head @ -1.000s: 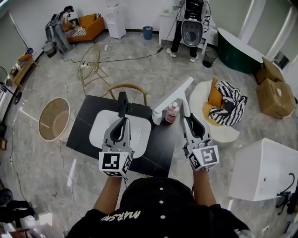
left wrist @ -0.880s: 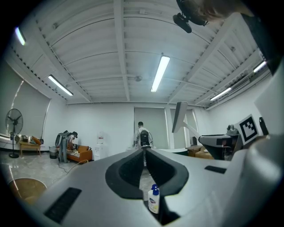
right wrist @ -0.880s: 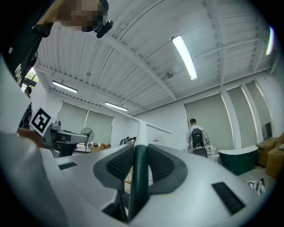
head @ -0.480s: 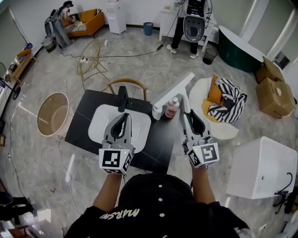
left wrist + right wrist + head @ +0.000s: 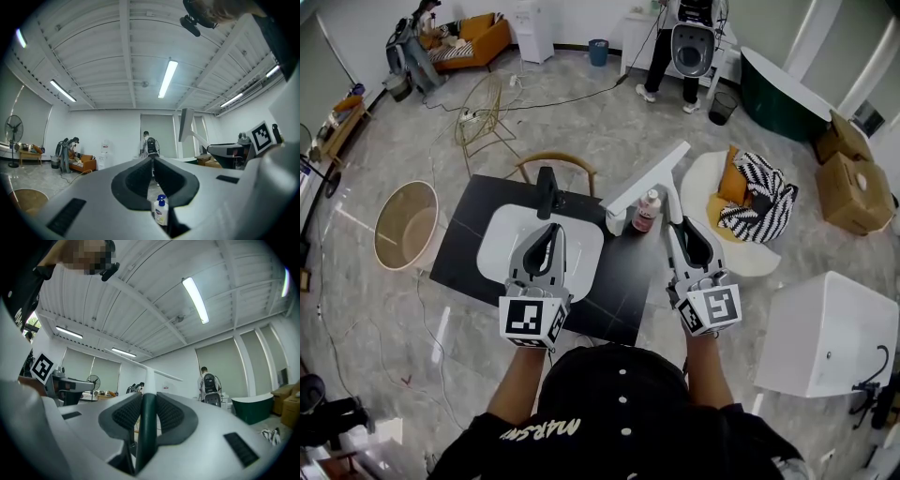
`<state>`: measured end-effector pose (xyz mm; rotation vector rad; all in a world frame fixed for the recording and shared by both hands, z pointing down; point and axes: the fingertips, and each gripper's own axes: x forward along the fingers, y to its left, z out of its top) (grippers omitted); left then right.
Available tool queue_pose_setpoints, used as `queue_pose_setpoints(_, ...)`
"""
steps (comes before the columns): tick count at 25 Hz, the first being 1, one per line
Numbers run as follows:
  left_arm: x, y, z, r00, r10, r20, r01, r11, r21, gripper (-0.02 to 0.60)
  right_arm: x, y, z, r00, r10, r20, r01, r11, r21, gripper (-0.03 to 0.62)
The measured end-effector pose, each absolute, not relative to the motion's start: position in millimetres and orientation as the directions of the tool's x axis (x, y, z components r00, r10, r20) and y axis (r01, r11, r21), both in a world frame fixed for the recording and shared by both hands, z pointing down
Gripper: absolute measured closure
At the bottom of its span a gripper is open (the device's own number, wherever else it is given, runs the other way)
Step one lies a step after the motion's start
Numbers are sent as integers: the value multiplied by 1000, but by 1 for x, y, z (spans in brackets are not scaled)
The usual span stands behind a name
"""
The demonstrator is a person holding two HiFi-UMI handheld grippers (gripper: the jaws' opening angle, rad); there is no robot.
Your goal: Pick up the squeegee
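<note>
Item: squeegee [image 5: 649, 180], held up over the black table [image 5: 464, 246] in my right gripper [image 5: 678, 223].
My right jaws are clamped on its dark green handle, with the white blade slanting up and away above the table's far edge. My left gripper [image 5: 551, 231] is closed on nothing (tips together) and hovers over the white basin [image 5: 499, 244]. A pink bottle [image 5: 646, 213] stands just beside the squeegee's blade. Room: grey marble floor [image 5: 600, 122]; wooden chair [image 5: 558, 173] behind the table; round side table [image 5: 408, 239] to its left; orange sofa [image 5: 478, 42]; dark green tub [image 5: 778, 98]; cardboard boxes [image 5: 853, 187]; one person [image 5: 684, 52] standing at the far wall.
</note>
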<state>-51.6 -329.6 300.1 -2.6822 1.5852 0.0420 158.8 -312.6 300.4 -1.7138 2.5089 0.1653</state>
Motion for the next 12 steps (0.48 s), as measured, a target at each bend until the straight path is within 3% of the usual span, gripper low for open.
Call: queue_pose_setpoints(12,-47,-321,296,486,-873,-36,-874,-486,-12,560,159,-305,296,-371,-918,-142,-928,369,37,502)
